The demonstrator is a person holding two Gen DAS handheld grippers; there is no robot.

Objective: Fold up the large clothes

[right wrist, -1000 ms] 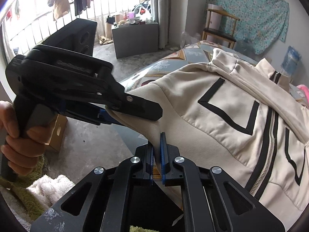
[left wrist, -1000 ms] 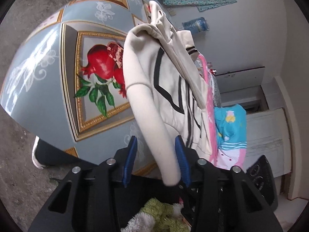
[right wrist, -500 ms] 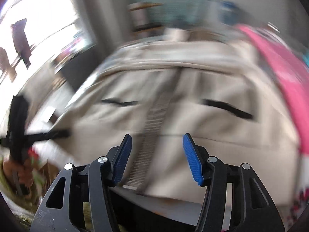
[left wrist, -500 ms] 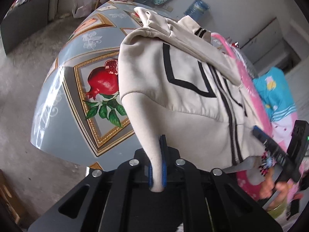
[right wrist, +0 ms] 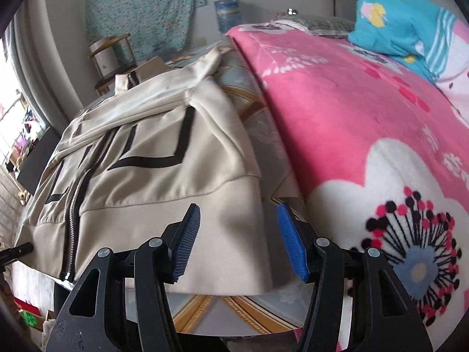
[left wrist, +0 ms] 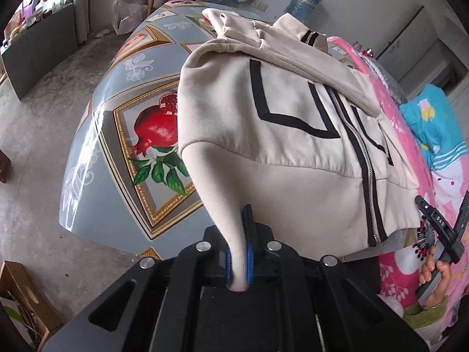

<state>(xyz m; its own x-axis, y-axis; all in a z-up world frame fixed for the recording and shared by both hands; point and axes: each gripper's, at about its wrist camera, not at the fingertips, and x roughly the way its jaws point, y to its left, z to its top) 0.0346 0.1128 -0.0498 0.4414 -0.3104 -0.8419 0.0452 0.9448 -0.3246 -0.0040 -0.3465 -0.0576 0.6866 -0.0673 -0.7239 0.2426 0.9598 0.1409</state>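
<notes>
A cream zip-up jacket (left wrist: pixel 293 152) with black lines lies face up on the table (left wrist: pixel 117 176), its hem toward me. My left gripper (left wrist: pixel 239 252) is shut on the cuff of the jacket's sleeve (left wrist: pixel 222 199), which hangs off the table's edge. In the right wrist view the jacket (right wrist: pixel 152 182) fills the left half. My right gripper (right wrist: pixel 239 243) is open, its blue pads (right wrist: pixel 187 240) hovering just short of the hem's right corner without pressing on it. That gripper also shows in the left wrist view at the far right (left wrist: pixel 439 228), held by a hand.
The table's oilcloth has a pomegranate print (left wrist: pixel 155 129). A pink flowered blanket (right wrist: pixel 366 135) lies against the jacket's right side, with a blue bundle (right wrist: pixel 404 26) behind it. A wooden chair (right wrist: pixel 111 55) stands beyond the table, and a cardboard box (left wrist: pixel 20 299) sits on the concrete floor.
The left gripper closed on the sleeve cuff. The right gripper let go of the sleeve, opened, and swung across to the hem's far corner by the pink blanket.
</notes>
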